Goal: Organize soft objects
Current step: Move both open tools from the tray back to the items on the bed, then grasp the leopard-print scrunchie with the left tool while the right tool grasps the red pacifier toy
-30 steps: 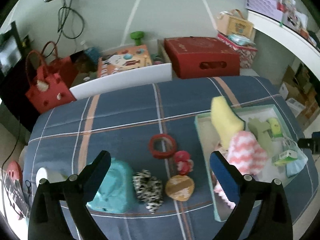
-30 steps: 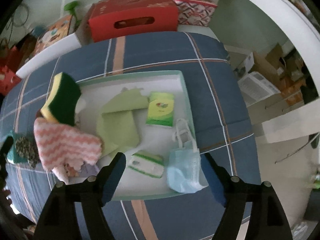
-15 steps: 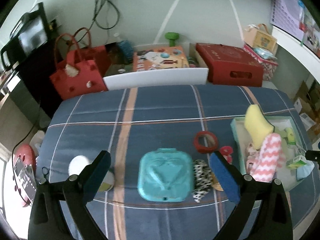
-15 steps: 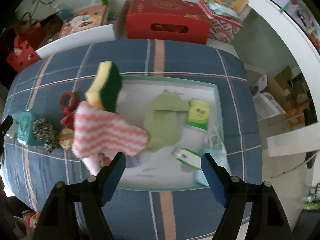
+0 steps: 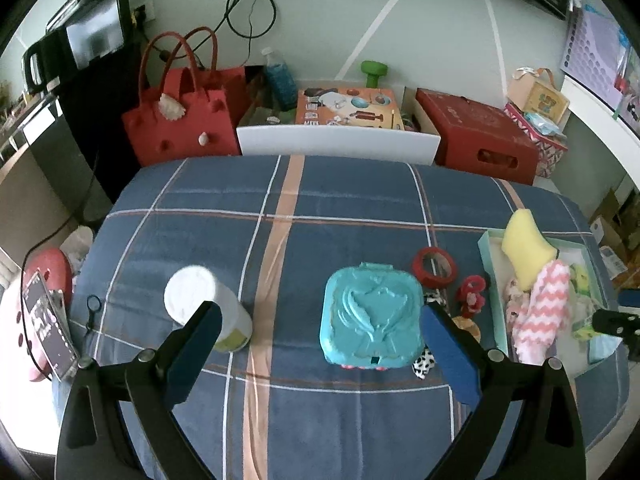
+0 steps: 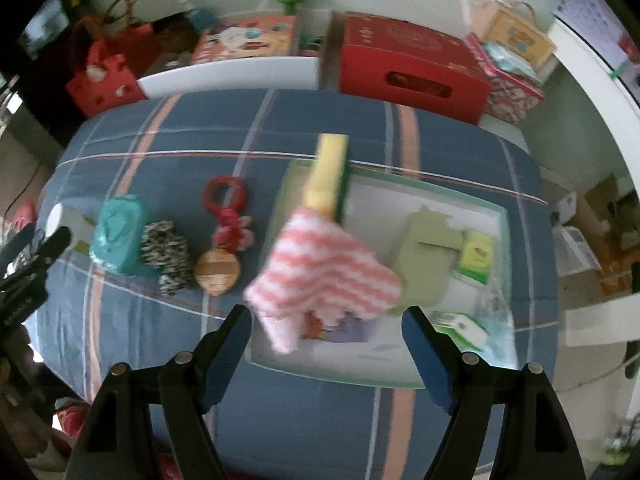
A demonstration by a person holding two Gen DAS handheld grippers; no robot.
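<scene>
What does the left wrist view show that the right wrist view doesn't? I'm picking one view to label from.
Only the left view shows the white cylindrical container whole, beside the open left hand-held gripper. Only the right view shows the green cloth and green packet clearly inside the tray, past the open right hand-held gripper. Both show the teal case, yellow sponge and pink striped cloth.

Sponge (image 6: 327,176) and cloth (image 6: 320,268) in tray (image 6: 496,216); case (image 5: 370,316) left of it.
</scene>
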